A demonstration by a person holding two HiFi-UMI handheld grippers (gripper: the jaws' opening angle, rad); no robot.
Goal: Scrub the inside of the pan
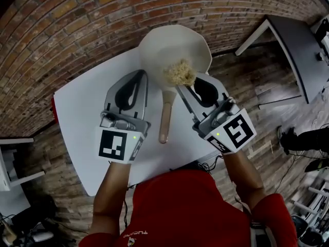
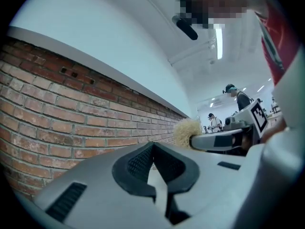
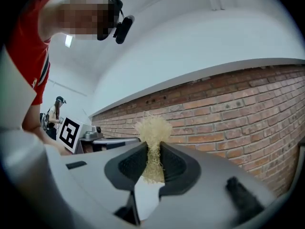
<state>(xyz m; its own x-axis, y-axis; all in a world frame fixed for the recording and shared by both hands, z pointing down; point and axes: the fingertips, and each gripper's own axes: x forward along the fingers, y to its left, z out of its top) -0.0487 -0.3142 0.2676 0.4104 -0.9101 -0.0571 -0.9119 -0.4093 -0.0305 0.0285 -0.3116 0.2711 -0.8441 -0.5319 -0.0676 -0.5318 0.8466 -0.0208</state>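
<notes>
The pan (image 1: 175, 48) is pale and round, and it sits at the 12 o'clock end of the white table (image 1: 87, 112), right by the far edge. Its long wooden handle (image 1: 165, 120) points back toward 6 o'clock, at the person in the red shirt (image 1: 190, 210). Over the inside of the pan, at its 6 o'clock side just above where the handle joins, there is a fluffy tan scrubber (image 1: 180, 72) (I cannot tell if it touches the pan or floats a bit above it). The right gripper (image 1: 186, 84) has the scrubber pinched tight between its two dark pads – in the right gripper view the tuft pokes up out of the jaws, with the brick wall (image 3: 228, 113) behind it. This gripper is at 3 o'clock from the handle, just beside it. The left gripper (image 1: 141, 73) is at 9 o'clock from the handle, near it but not touching, with its tips close to the pan's rim. Its jaws are pressed together and nothing is between them – the left gripper view shows only the closed pads, the bricks, and the scrubber off at 2 o'clock.
</notes>
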